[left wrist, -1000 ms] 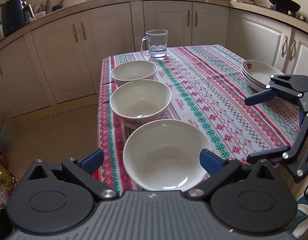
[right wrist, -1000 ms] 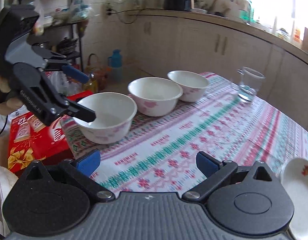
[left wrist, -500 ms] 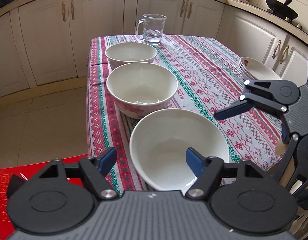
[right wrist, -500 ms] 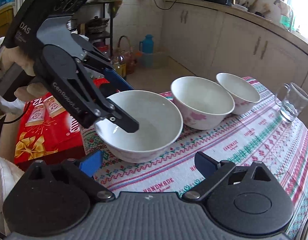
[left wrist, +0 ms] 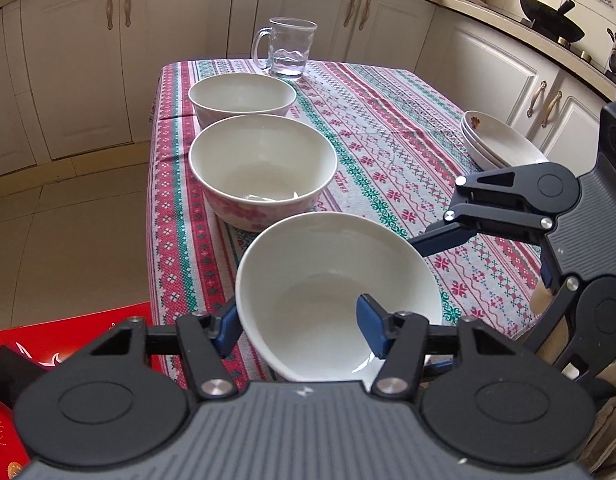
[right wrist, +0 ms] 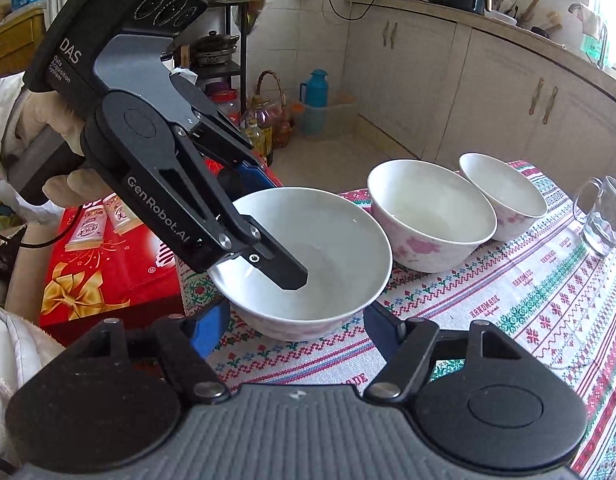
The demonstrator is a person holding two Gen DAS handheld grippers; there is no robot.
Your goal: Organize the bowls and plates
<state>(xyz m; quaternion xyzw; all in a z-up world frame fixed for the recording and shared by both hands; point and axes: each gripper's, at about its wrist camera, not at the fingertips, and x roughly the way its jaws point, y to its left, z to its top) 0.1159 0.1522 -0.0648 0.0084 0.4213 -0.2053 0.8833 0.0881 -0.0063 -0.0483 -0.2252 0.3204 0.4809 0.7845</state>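
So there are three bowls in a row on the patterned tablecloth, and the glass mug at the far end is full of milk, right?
Nearly. The three bowls do line up on the tablecloth, but the left wrist view shows the glass mug holds only a little clear liquid, not milk.

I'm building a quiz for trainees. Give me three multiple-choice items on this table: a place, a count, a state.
1. Where is the glass mug? A in a bowl; B beyond the far bowl; C on the floor.
2. How many bowls? A two; B three; C five.
3. The left gripper is: A open; B holding the mug; C shut on the nearest bowl's rim.
Key: B, it stands behind the row; B, three in a line; C, one finger inside, one outside.
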